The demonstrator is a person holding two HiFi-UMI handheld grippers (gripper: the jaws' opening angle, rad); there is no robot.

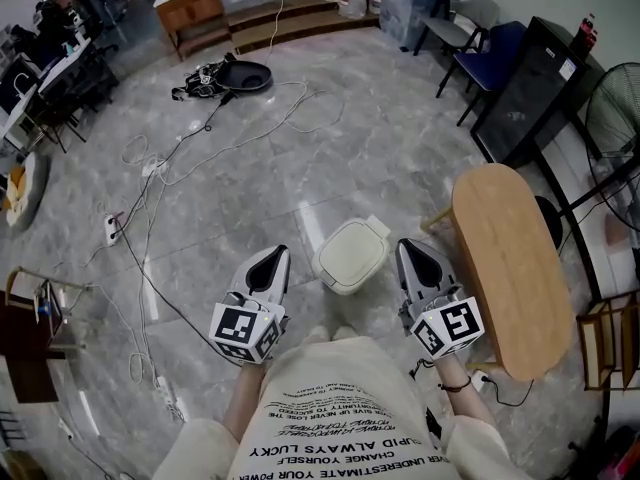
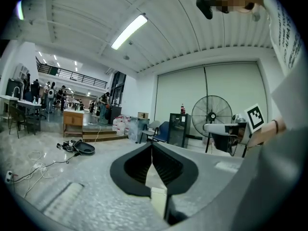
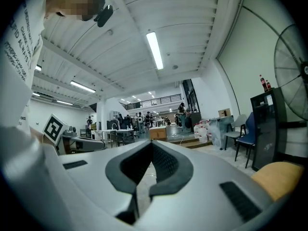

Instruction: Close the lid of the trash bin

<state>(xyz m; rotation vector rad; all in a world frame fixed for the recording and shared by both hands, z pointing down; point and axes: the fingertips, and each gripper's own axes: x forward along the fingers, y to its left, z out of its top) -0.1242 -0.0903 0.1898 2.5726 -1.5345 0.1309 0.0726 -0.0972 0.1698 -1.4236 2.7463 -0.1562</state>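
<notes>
A small cream trash bin (image 1: 351, 256) stands on the grey marble floor just ahead of my feet, and its lid lies flat on top. My left gripper (image 1: 271, 255) hangs to the left of the bin and my right gripper (image 1: 413, 247) to its right, both well above the floor and apart from the bin. In the left gripper view, the left gripper (image 2: 152, 147) has its jaws together with nothing between them. The right gripper (image 3: 152, 144) shows the same in the right gripper view. Both point level into the room, so the bin is in neither gripper view.
An oval wooden table (image 1: 512, 268) stands close on the right. Cables (image 1: 150, 193) and a power strip (image 1: 111, 229) lie across the floor to the left. A black cabinet (image 1: 528, 88), a standing fan (image 1: 615, 108) and chairs (image 1: 478, 48) line the right wall.
</notes>
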